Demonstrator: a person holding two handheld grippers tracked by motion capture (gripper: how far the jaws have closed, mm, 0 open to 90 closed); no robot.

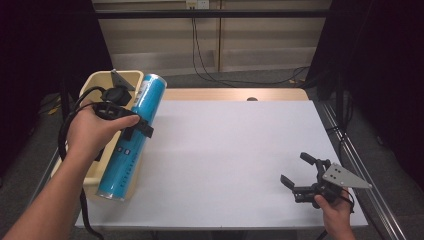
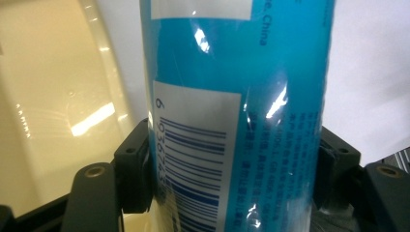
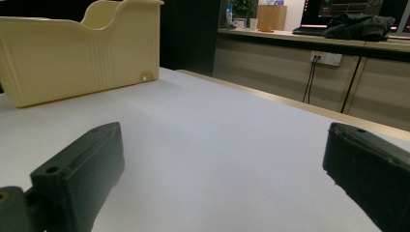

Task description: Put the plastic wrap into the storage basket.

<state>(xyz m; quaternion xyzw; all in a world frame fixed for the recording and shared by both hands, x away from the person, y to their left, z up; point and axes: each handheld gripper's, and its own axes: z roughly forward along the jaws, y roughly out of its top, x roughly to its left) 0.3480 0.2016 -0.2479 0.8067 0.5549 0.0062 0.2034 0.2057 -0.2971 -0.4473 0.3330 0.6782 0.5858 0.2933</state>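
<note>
With the left gripper (image 1: 134, 124) pinching the blue tube (image 1: 131, 135) mid-length, keep it level over the cream bin (image 1: 95, 82); the right gripper (image 1: 300, 175) rests on the counter (image 1: 225, 155), fingers spread.

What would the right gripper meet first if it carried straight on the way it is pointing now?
Probably the cream bin at the table's far side; the right gripper stands open over the bare white tabletop, and nothing else lies in its line.

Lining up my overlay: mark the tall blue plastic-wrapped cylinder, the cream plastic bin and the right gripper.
Tall blue plastic-wrapped cylinder (image 1: 131, 140), high view, mid body.
Cream plastic bin (image 3: 72, 63), right gripper view, side wall.
Right gripper (image 1: 296, 168), high view, midway between its open fingertips.
</note>
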